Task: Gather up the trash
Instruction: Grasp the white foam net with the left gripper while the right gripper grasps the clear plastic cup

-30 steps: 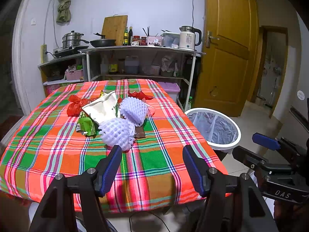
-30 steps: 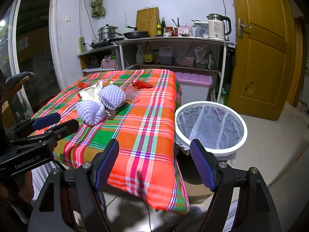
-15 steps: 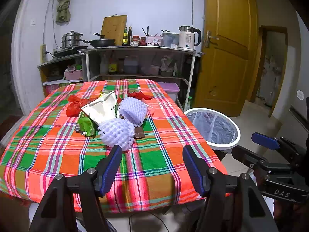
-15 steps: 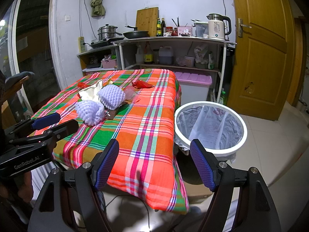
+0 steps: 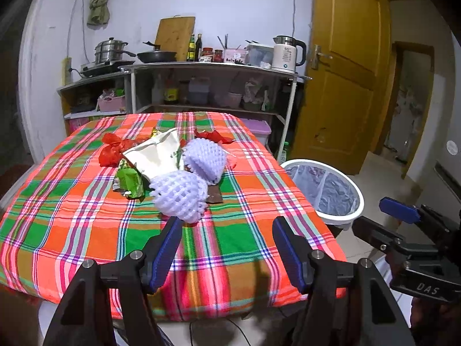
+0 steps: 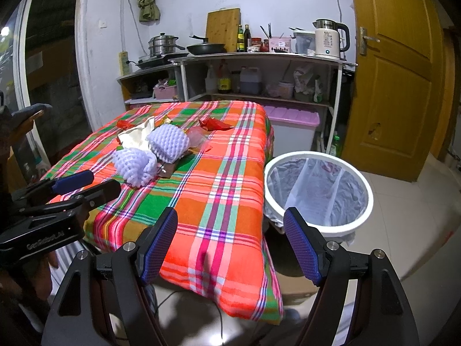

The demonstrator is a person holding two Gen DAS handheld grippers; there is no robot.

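While both tools gape, netted foam sleeves (image 5: 180, 196), plaid tablecloth (image 5: 86, 230)

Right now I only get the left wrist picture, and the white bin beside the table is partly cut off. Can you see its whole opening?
Observer: Yes. In the right wrist view the bin's full round rim shows, lined with a translucent bag. I cannot tell whether any trash lies in it.
Visitor: What holds up the gripper I am looking along?
Observer: A hand grips the handle under the left gripper, whose fingers stand apart with nothing between them.
Visitor: And what is off to the left of the table?
Observer: A tall glass pane, dark behind, stands beside the white wall.
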